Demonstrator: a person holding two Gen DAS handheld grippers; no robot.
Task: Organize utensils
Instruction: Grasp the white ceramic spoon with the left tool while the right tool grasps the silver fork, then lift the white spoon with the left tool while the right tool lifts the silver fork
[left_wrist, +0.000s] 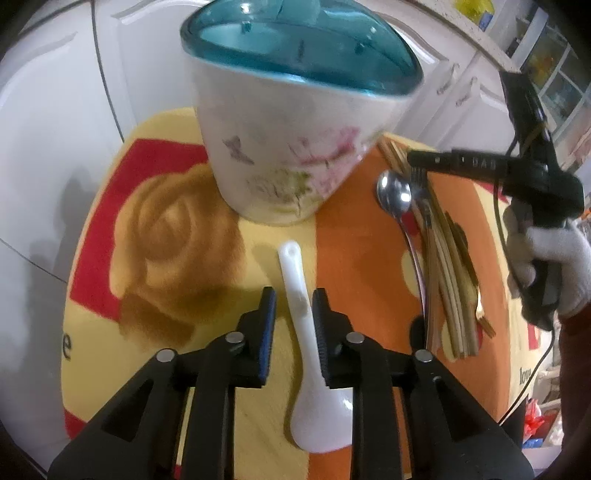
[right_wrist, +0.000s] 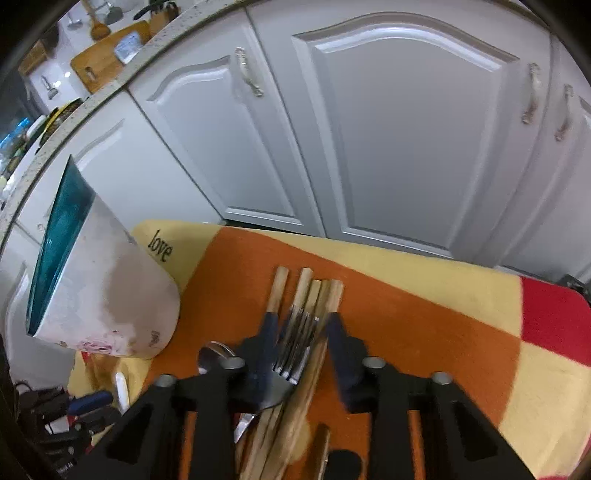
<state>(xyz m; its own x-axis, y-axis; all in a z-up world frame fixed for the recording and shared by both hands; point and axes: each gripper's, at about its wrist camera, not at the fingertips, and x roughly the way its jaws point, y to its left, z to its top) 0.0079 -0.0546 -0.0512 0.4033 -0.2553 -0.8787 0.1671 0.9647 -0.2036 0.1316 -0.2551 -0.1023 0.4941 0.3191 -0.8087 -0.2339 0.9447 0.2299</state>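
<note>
While my left gripper (left_wrist: 294, 295) hangs over the patterned cloth (left_wrist: 177, 229), its fingers stand apart on either side of the white ceramic spoon (left_wrist: 306, 362), which lies flat just in front of the white holder (left_wrist: 284, 147) with the teal rim. My right gripper (right_wrist: 301, 321) straddles the bundle of wooden chopsticks (right_wrist: 314, 291) and forks (right_wrist: 295, 343) beside a metal spoon (left_wrist: 394, 194); whether its narrowly spaced fingers pinch them I cannot tell.
</note>
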